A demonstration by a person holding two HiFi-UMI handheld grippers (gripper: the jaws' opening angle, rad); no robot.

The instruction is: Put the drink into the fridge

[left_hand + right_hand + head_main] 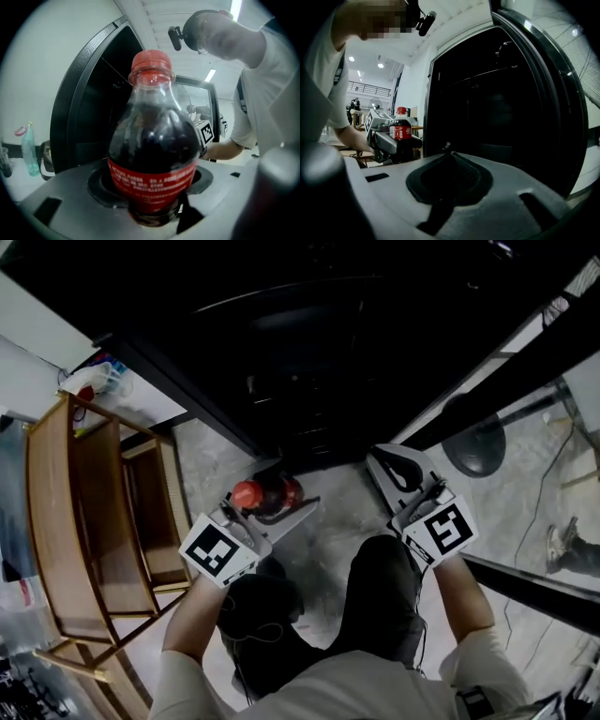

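Fridge (309, 362): seen at 12 o'clock in the head view, tall and dark, with a black, unlit inside in which shelves can only faintly be made out
Fridge door (562, 93): swung open, its rounded edge shown at 3 o'clock in the right gripper view
Floor (328, 521): pale and mottled, left bare between the fridge and the person's knees
Wooden rack (84, 521): placed at 9 o'clock of the person, off to the side of the fridge
Person (384, 596): viewed from above at 6 o'clock, dressed in dark trousers and a pale top, both forearms stretched toward 12 o'clock
Left claw (281, 504): clamped on the drink, its jaws pressed against the lower body of the bottle (this grip is read most plainly in the left gripper view); its marker cube (217, 554) is turned up toward the head camera
Right claw (401, 470): closed, the jaws brought together with nothing held between them; it is held at 1 o'clock of the person, just before the fridge's lower edge
Drink (265, 495): a cola bottle filled with dark liquid and wrapped in a red label (152, 180); it is held upright in the left claw at 11 o'clock of the person, in front of the open fridge and not yet inside it
Cap (151, 63): red, seated on the neck at 12 o'clock of the bottle
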